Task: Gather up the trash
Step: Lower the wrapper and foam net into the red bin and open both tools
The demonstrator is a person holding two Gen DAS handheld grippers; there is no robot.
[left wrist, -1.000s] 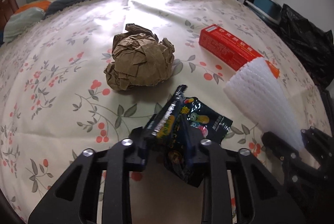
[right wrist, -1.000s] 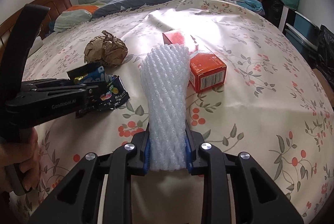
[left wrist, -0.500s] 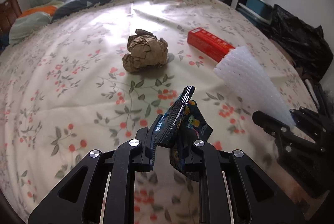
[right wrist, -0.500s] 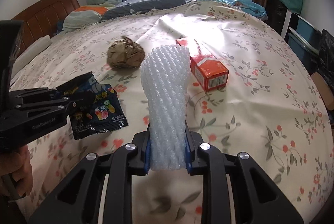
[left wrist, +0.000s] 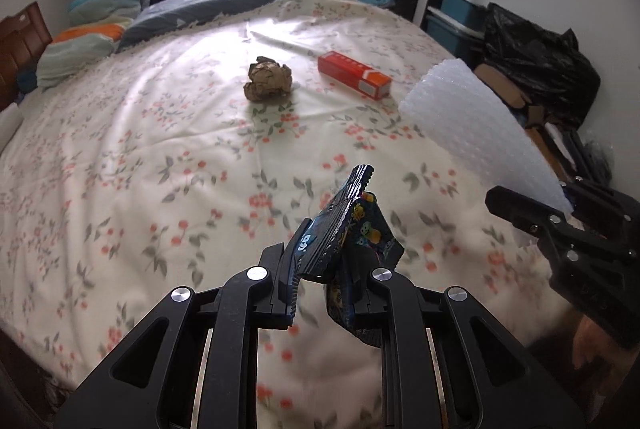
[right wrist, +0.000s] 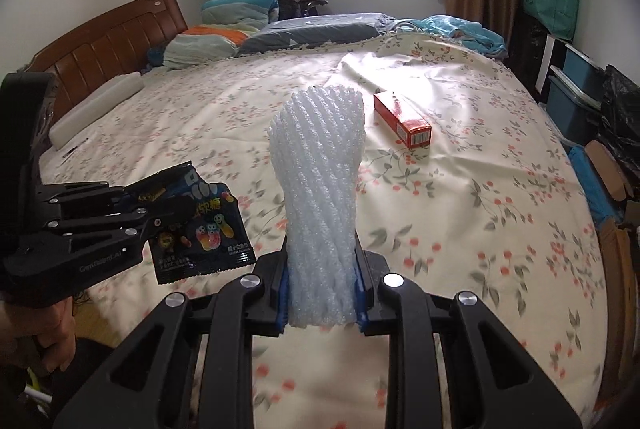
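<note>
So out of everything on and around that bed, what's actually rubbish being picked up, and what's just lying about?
Part of the job:
- dark candy wrapper, pinched in the left tool
- white foam net sleeve, pinched in the right tool
- crumpled brown paper ball, on the bed
- red box, on the bed

Just lying about:
- pillows
- floral bedspread
- teal bag

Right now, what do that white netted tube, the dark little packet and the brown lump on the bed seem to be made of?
White netted tube: probably soft foam mesh, matte and translucent, with a ribbed lattice.
Dark little packet: likely plastic film, glossy and printed, with crimped edges.
Brown lump: apparently crumpled kraft paper, dull, with sharp creases.
</note>
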